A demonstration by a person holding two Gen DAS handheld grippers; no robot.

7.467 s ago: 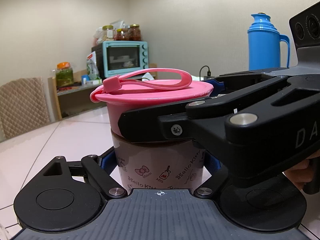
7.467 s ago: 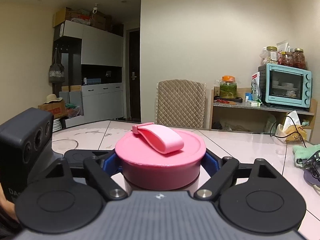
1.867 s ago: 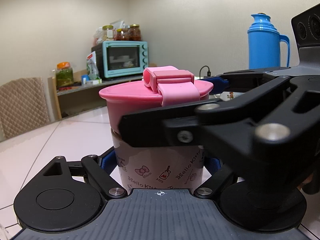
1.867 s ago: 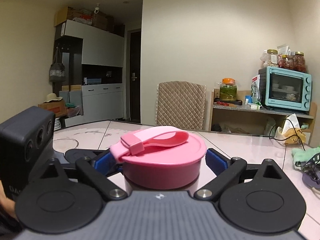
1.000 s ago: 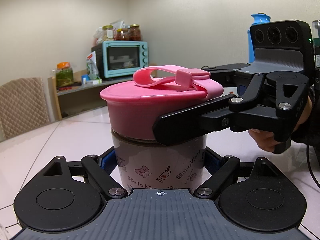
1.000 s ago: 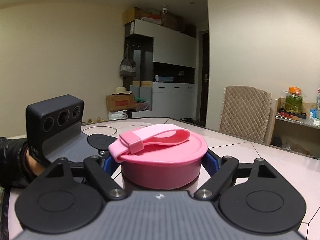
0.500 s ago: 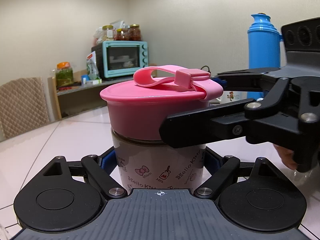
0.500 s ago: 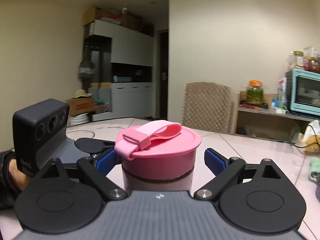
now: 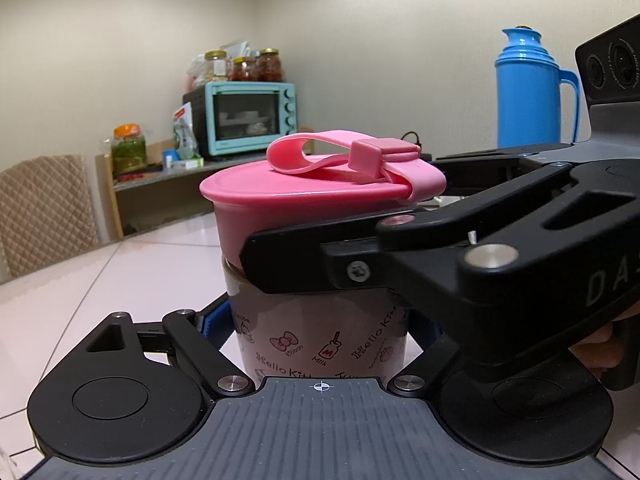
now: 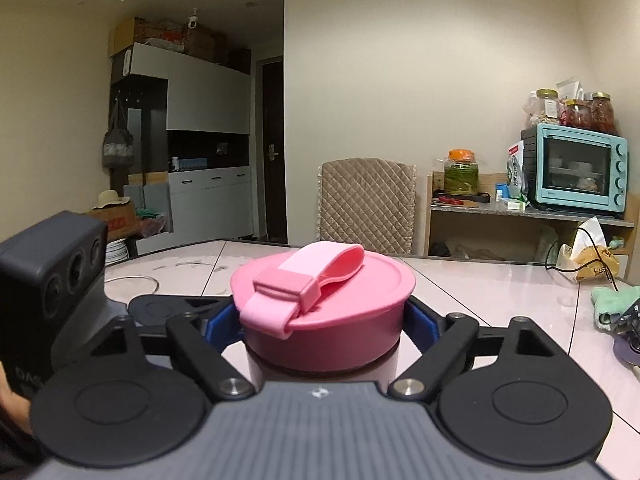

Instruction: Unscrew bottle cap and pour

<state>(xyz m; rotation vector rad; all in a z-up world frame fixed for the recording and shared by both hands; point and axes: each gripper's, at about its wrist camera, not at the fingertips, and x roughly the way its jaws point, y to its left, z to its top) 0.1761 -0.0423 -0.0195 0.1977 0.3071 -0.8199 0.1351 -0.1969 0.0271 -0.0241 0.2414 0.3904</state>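
A pale bottle (image 9: 320,344) with cartoon print stands on the table, topped by a wide pink cap (image 9: 288,208) with a strap loop. My left gripper (image 9: 322,320) is shut on the bottle's body, blue pads on both sides. My right gripper (image 10: 322,326) reaches in from the right of the left wrist view. Its jaws are closing around the pink cap (image 10: 320,280), and the blue pads (image 10: 420,322) touch its sides. One black right finger (image 9: 360,264) crosses the cap's lower edge. The cap sits on the bottle, slightly tilted.
A blue thermos (image 9: 528,92) stands behind on the right. A teal oven (image 10: 576,168), jars and a quilted chair (image 10: 368,204) line the far side. A green cloth (image 10: 608,300) and cables lie on the pale table (image 10: 500,288). A hand holds the left gripper's grip.
The right gripper swung back around the cap with its jaws apart, then closed them onto the cap again. Bottle, cap strap and left gripper kept still.
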